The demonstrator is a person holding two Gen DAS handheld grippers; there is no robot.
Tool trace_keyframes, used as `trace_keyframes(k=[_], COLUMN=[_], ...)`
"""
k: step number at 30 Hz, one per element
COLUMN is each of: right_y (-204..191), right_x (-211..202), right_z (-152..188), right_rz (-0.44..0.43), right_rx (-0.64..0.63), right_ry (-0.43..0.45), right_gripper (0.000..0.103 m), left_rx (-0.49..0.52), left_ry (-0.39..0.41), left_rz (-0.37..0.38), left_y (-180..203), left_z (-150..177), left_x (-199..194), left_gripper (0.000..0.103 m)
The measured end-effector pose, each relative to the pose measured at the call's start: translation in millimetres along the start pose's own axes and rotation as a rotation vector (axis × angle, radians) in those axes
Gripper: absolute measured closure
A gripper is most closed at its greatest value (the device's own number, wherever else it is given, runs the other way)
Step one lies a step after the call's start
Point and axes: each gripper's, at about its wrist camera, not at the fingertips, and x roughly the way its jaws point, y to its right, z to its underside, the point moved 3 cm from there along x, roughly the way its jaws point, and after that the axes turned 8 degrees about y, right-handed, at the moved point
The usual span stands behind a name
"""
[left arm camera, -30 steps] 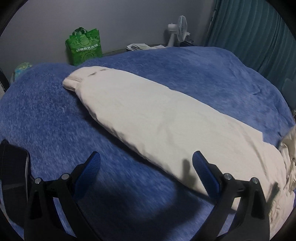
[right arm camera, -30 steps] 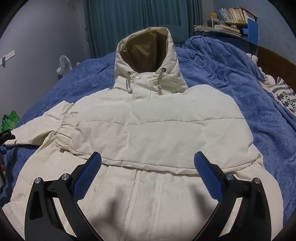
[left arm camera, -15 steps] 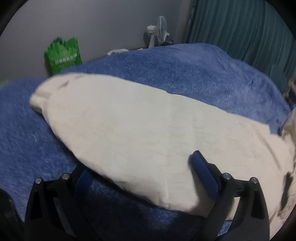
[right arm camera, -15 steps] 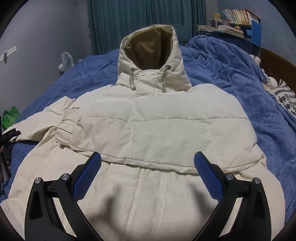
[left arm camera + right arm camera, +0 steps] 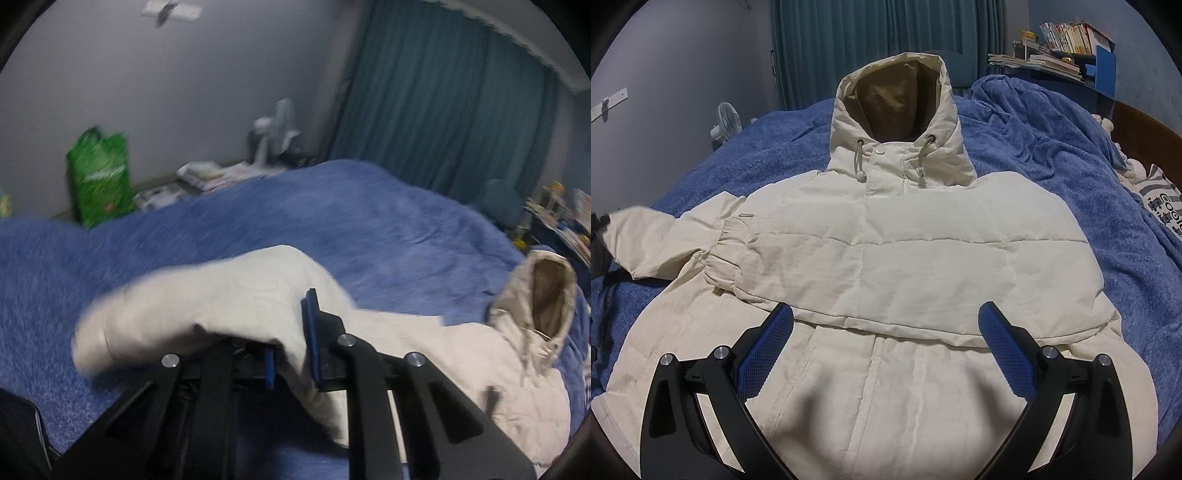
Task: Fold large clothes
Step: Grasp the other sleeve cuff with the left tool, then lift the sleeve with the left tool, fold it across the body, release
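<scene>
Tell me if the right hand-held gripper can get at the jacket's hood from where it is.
Probably yes: the right hand-held gripper is open above the jacket, and nothing lies between it and the hood.

We note a bed covered by a fuzzy blue blanket [image 5: 1052,155], rumpled toward its right side, with teal curtains [image 5: 827,48] hanging full height behind it and plain grey walls [image 5: 147,81] to either side under dim, cool light. Beyond the bed's left edge we see a small white fan [image 5: 726,123], a green bag [image 5: 99,177] and loose papers [image 5: 207,173] low along the wall. At the right, a blue shelf [image 5: 1104,70] carries books [image 5: 1067,37], beside a dark wooden bed frame [image 5: 1145,129].
</scene>
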Motion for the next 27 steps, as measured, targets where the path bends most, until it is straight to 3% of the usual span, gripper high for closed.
trace_keyframes(k=[8, 16, 20, 24, 27], right_y=[0, 18, 37, 58, 67], right_x=[-6, -17, -23, -28, -29], right_z=[-7, -25, -31, -35, -36], right_rz=[-0.008, 0.004, 0.029, 0.034, 0.026], right_rx=[0.024, 0.109, 0.156, 0.232, 0.264], right_ry=[0.016, 0.053, 0.065, 0.082, 0.082], right_gripper=[0.007, 0.007, 0.007, 0.007, 0.007], left_rx=[0.109, 0.222, 0.246, 0.265, 0.305], left_ry=[0.087, 0.079, 0.028, -0.068, -0.121], left_rz=[0.238, 0.517, 0.682, 0.800, 0.836], left_y=[87, 192, 241, 275, 291], left_z=[-16, 8, 36, 68, 91], left_x=[-58, -105, -116, -117, -112], left_gripper=[0.095, 0.095, 0.095, 0.095, 0.094])
